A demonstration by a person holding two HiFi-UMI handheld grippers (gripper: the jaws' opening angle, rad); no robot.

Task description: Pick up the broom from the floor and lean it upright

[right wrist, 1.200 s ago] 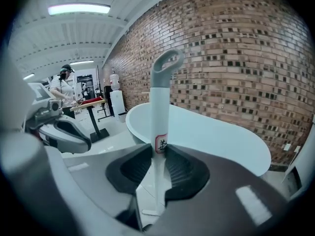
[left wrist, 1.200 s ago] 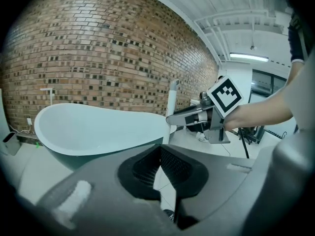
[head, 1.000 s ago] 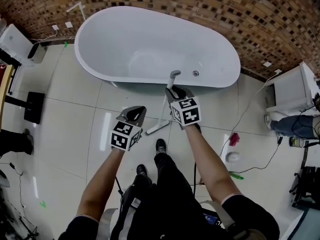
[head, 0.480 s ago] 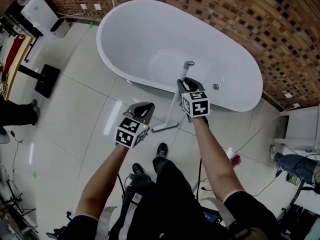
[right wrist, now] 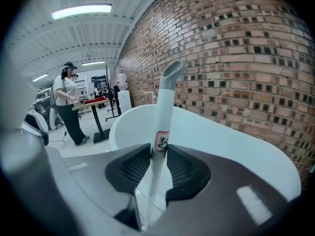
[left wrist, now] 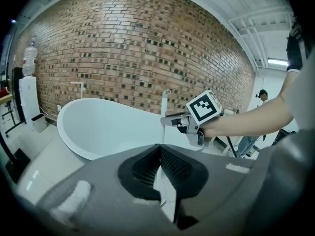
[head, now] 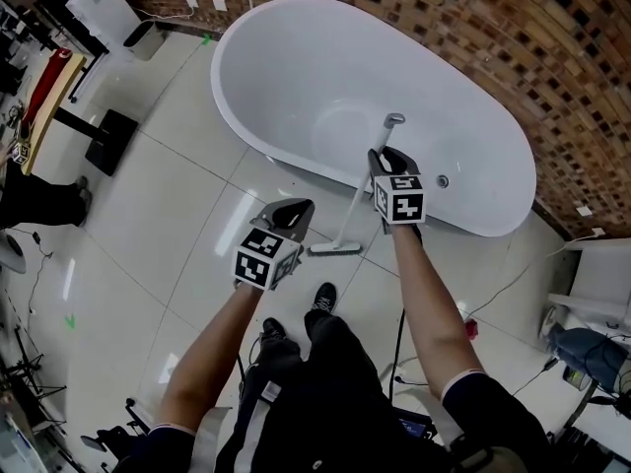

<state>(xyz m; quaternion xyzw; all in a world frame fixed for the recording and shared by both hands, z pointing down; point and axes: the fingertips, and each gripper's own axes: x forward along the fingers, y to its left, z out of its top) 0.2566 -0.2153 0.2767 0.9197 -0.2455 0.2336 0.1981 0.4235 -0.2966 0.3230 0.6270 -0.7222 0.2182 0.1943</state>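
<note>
Now grips the broom [head: 357, 197] in the right claw [head: 386, 158], high on the white handle, right at a small red-bordered label [right wrist: 162, 141]. Has just been easing the jaws of that claw wider, yet shows the handle between them with both pads on it. Sets the broom close to upright, tilted slightly, with its head down at the tiled floor [head: 168, 215] just beside the white bathtub [head: 225, 101] and its grey tip up over the tub's rim. Holds the left claw [head: 294, 210] clenched and empty, tips together, above the floor to the left of the broom's head and apart from it. Shows a brick wall [head: 513, 37] behind the tub, and a person [right wrist: 66, 102] standing by a desk [right wrist: 91, 102] further back.
</note>
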